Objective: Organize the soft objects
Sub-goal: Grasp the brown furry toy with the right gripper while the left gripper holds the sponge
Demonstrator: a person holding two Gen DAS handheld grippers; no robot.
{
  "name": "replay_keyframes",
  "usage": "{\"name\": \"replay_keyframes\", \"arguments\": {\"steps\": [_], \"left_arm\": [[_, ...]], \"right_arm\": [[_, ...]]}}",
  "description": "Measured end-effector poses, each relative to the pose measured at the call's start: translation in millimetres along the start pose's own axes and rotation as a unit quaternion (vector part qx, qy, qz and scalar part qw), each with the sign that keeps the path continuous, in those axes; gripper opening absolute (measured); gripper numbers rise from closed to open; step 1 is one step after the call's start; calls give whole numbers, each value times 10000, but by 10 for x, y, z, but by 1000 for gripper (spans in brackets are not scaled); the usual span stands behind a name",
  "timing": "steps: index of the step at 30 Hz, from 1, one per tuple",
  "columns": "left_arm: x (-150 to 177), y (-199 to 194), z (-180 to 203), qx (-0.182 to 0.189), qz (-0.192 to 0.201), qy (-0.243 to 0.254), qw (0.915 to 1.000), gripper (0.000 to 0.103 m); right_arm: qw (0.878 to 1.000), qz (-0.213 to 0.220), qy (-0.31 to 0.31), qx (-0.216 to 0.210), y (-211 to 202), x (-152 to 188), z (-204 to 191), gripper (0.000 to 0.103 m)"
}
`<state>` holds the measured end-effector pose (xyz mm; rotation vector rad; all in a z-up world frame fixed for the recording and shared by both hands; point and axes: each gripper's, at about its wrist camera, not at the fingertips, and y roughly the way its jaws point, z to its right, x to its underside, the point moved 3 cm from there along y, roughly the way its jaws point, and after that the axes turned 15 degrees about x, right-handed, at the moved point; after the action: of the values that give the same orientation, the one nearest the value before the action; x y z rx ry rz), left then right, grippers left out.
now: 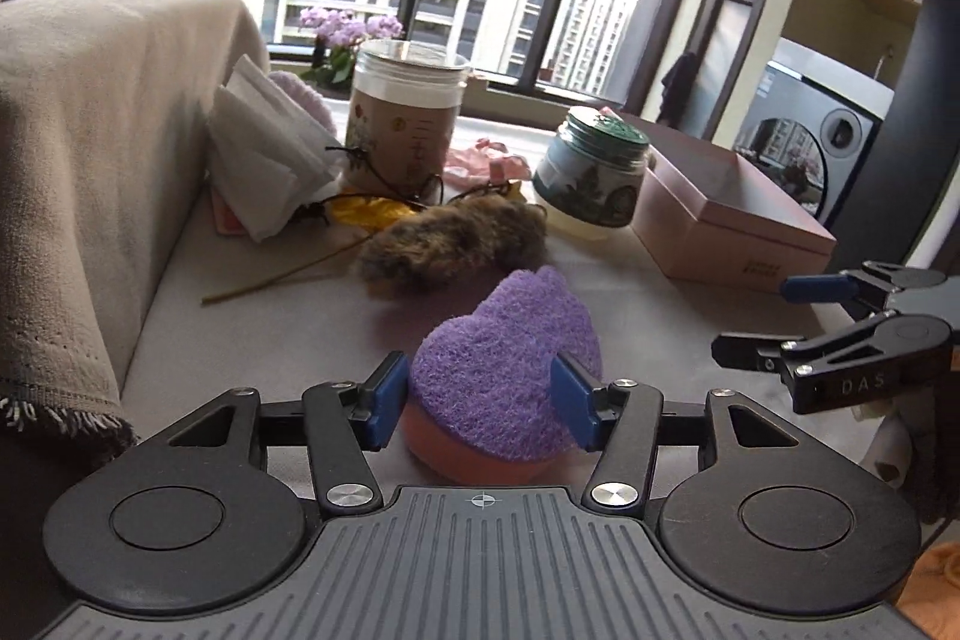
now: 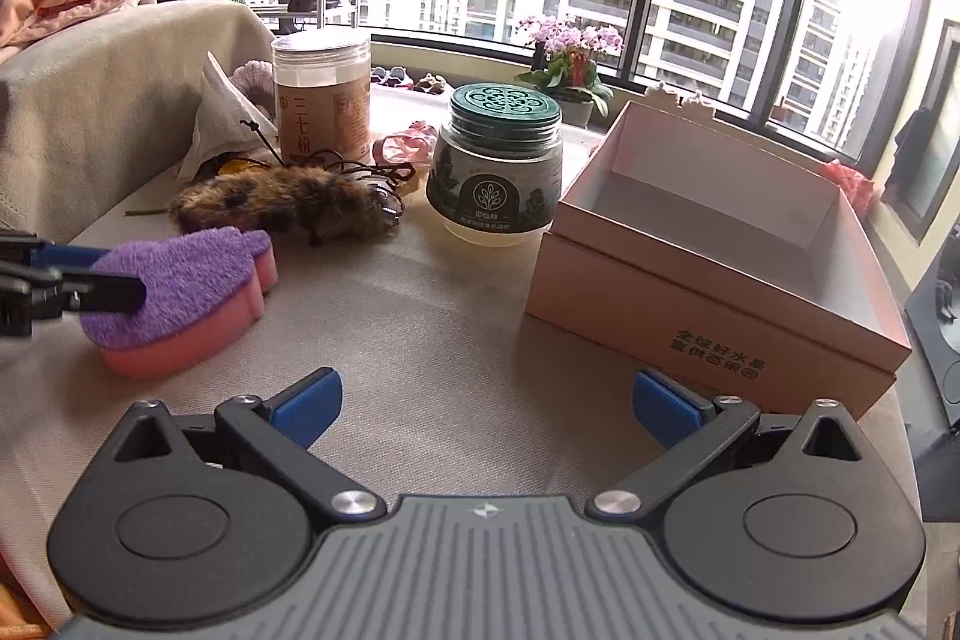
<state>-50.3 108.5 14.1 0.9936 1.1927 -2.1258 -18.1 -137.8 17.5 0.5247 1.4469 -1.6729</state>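
Right wrist view shows the big pink box (image 2: pixel 708 280) open and empty at far right on the desk (image 2: pixel 450 340), my likely target. The purple-topped sponge (image 1: pixel 504 376) sits on the desk at near left, between my left tongs (image 1: pixel 480 400), whose pads look just clear of its sides, released. My right tongs (image 2: pixel 483 409) hang spread and empty. Next I judge: clench gently, lift, carry right.

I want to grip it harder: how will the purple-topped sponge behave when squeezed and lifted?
The sponge is probably soft: its pink foam base should give under the left gripper pads. It looks light for its bulk. The fuzzy purple top likely grips rather than slips. Flat-bottomed, it shouldn't roll.
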Motion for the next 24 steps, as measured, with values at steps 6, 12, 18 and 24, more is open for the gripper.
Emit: {"name": "replay_keyframes", "arguments": {"steps": [6, 12, 18, 24], "left_arm": [[75, 78, 306, -122, -181, 724, 9971, 71], [139, 9, 421, -56, -375, 1143, 9927, 70], [74, 76, 579, -84, -457, 1447, 9884, 70], [74, 370, 614, -357, -848, 1559, 9835, 74]], "right_arm": [[9999, 80, 71, 59, -74, 28, 19, 103], [9995, 256, 68, 143, -145, 46, 41, 103], [9997, 128, 187, 28, -92, 95, 48, 103], [9996, 167, 233, 44, -128, 119, 94, 103]]}}
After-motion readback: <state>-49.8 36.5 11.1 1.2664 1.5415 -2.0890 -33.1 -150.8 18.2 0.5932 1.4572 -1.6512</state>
